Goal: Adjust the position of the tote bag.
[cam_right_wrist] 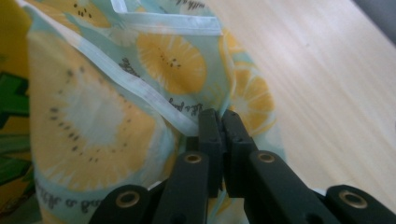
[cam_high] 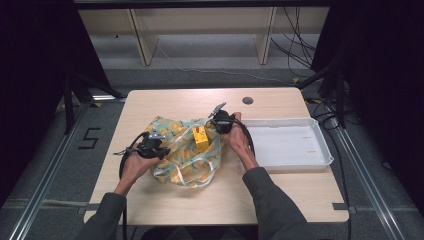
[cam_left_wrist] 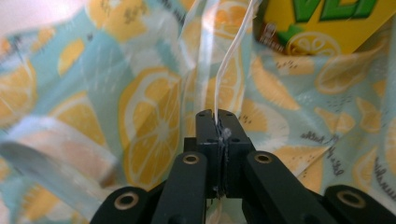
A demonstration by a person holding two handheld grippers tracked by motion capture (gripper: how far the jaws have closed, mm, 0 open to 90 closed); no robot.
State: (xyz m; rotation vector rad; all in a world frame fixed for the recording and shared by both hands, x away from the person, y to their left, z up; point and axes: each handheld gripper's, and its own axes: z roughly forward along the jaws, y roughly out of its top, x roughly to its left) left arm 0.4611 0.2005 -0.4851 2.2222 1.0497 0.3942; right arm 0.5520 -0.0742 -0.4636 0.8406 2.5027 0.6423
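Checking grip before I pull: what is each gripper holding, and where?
Left gripper: shut on the lemon-print bag's clear handle strap. Right gripper: shut on the bag's rim hem.

— What do we see around us?
— Our pale wooden bench [cam_high: 165,200] on grey floor [cam_high: 50,165], light wooden shelving [cam_high: 200,30] behind, black cables [cam_high: 295,45] trailing, dark curtains [cam_high: 30,60] either side.

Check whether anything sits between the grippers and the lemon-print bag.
Nothing visible does. The left gripper is shut on the bag's clear handle strip, and the right gripper is shut on the lemon-print bag at its edge. The yellow box stands between them.
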